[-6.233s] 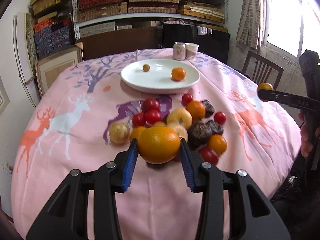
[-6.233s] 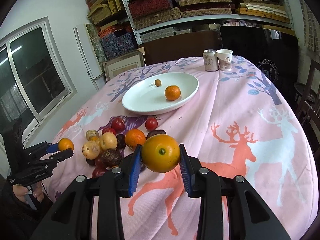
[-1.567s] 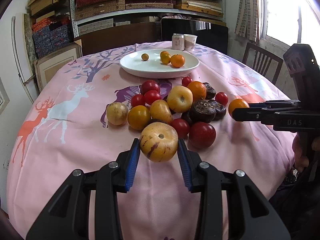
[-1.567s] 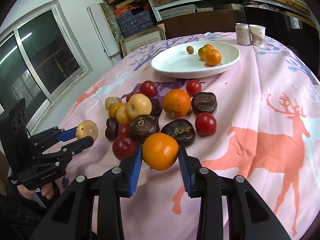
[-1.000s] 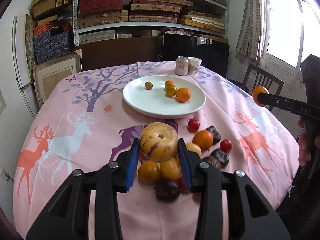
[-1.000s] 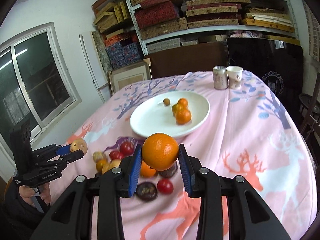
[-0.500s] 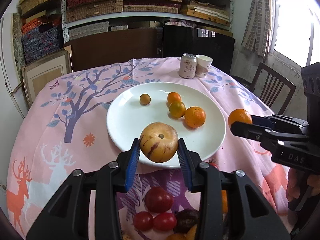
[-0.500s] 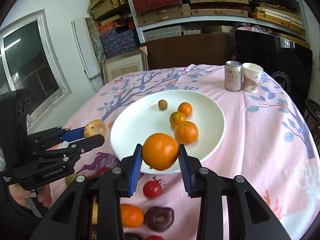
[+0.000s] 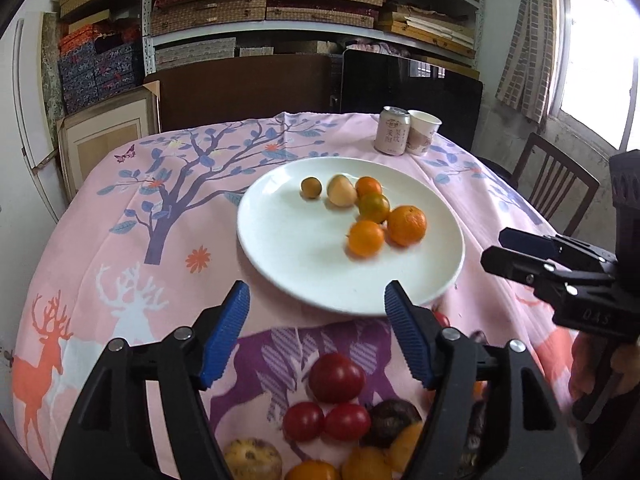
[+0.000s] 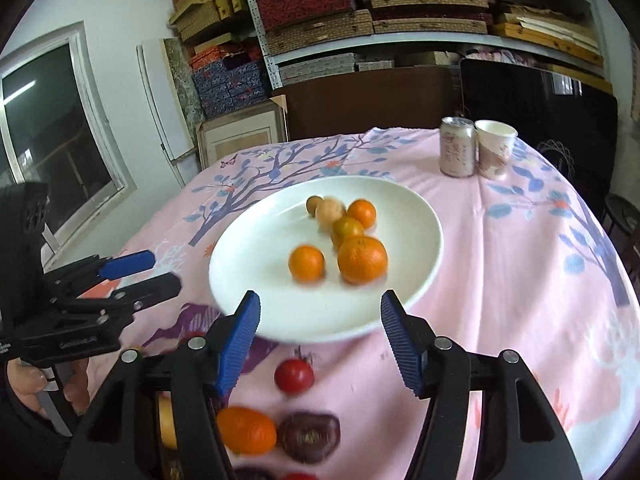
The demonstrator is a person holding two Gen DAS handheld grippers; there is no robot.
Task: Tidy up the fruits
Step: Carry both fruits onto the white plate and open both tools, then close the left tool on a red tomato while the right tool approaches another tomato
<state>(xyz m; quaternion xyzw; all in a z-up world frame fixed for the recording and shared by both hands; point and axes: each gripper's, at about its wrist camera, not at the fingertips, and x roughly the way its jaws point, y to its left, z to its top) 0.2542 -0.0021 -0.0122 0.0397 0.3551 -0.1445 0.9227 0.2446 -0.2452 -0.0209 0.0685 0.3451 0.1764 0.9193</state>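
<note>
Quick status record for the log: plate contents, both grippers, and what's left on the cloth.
plate: white, holds six round fruits
newest arrivals: pale yellow fruit, blurred; orange, blurred
left gripper: jaws opening, nothing between them
right gripper: jaws opening, nothing between them
still on cloth: red tomatoes, dark fruits, an orange one
far edge: can, paper cup

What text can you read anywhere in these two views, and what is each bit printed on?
"DAS": white letters on the body of the right gripper, seen from the left wrist.
White lettering on the body of the left gripper, seen from the right wrist: too small and blurred to read.
Can: a round emblem and vertical characters, too small to read.
Paper cup: printed pattern, no readable text.
</note>
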